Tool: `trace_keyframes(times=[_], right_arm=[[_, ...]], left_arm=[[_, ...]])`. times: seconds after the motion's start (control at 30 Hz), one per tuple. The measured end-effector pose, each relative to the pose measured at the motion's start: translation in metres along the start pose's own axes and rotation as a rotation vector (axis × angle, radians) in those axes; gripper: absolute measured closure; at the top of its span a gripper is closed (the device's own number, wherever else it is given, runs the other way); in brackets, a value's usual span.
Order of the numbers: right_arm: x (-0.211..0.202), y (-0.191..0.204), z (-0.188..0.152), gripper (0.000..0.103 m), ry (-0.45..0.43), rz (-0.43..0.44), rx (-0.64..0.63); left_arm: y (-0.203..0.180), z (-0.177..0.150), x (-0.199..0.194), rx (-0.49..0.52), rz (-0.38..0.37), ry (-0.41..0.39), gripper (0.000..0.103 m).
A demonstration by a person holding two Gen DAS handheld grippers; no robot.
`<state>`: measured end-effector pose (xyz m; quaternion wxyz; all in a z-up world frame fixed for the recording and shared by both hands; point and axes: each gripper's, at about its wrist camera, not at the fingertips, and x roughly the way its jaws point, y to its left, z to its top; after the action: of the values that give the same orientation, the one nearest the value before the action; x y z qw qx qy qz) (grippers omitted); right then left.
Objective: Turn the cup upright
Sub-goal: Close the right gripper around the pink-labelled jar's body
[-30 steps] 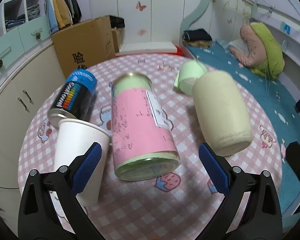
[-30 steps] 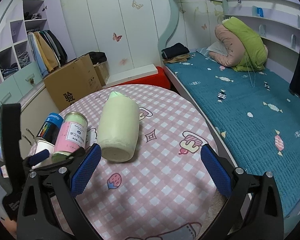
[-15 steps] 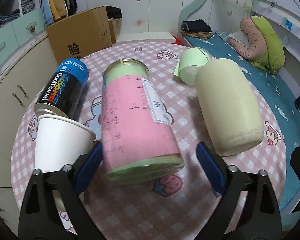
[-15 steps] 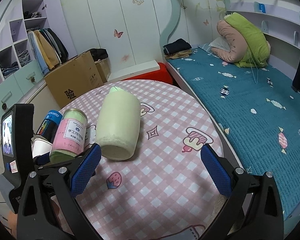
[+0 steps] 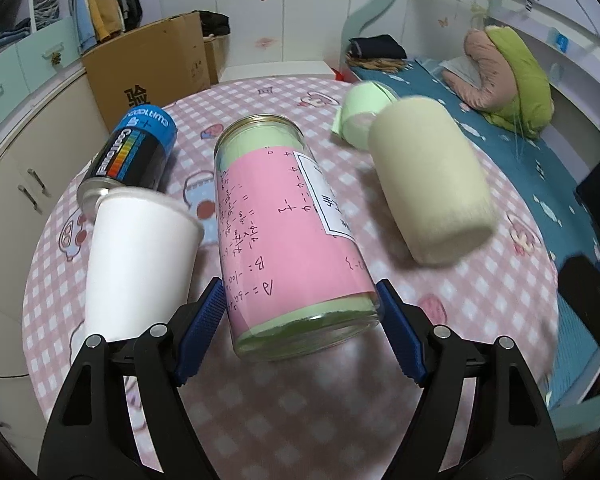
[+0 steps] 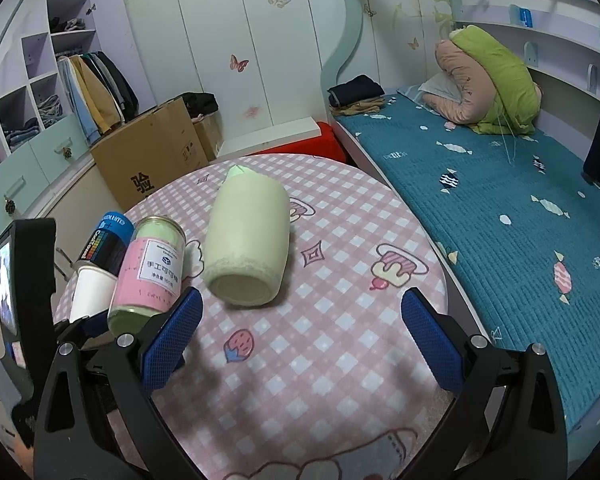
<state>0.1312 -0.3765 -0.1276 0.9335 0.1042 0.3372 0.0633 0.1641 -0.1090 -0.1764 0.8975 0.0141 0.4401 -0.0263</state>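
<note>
A glass jar with a pink label [image 5: 292, 240] lies on its side on the round pink checked table [image 5: 300, 408]. My left gripper [image 5: 300, 332] is open, its blue pads on either side of the jar's near end; I cannot tell if they touch. A white paper cup [image 5: 136, 256] stands upside down just left of the jar. A pale green fuzzy cup [image 5: 428, 184] lies on its side to the right. In the right wrist view my right gripper [image 6: 300, 340] is open and empty, above the table in front of the fuzzy cup [image 6: 248, 240] and right of the jar [image 6: 148, 276].
A black and blue can [image 5: 132, 148] lies behind the paper cup. A small light green cup [image 5: 360, 116] lies behind the fuzzy cup. A cardboard box [image 6: 152, 160] and cabinets stand at the left. A bed with a teal cover [image 6: 500, 216] runs along the right.
My left gripper has moved forward and right, so the pink jar now lies between its pads instead of ahead of them. The right gripper has barely moved.
</note>
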Motion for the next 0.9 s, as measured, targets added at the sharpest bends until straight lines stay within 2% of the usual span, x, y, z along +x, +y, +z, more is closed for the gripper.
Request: trace_keyframes(times=[0.43, 0.6, 0.63, 0.7, 0.8, 0.9], right_arm=[[-0.045, 0.030, -0.031, 0.007, 0.009, -0.033, -0.024], [-0.050, 0.044, -0.043, 0.006, 0.033, -0.022, -0.028], [-0.050, 0.047, -0.044, 0.006, 0.037, -0.022, -0.029], [-0.051, 0.054, -0.045, 0.006, 0.044, -0.015, -0.034], [-0.054, 0.059, -0.045, 0.006, 0.042, -0.007, -0.032], [-0.059, 0.062, -0.041, 0.007, 0.029, -0.009, -0.025]], left_arm=[[0.011, -0.061, -0.049, 0.035, -0.138, 0.038, 0.027], [0.018, -0.073, -0.060, 0.060, -0.152, 0.041, 0.025], [0.020, -0.075, -0.060, 0.057, -0.158, 0.043, 0.025], [0.025, -0.074, -0.064, 0.053, -0.174, 0.032, 0.012], [0.034, -0.075, -0.073, 0.044, -0.193, 0.009, 0.012], [0.046, -0.074, -0.079, 0.046, -0.222, 0.025, 0.011]])
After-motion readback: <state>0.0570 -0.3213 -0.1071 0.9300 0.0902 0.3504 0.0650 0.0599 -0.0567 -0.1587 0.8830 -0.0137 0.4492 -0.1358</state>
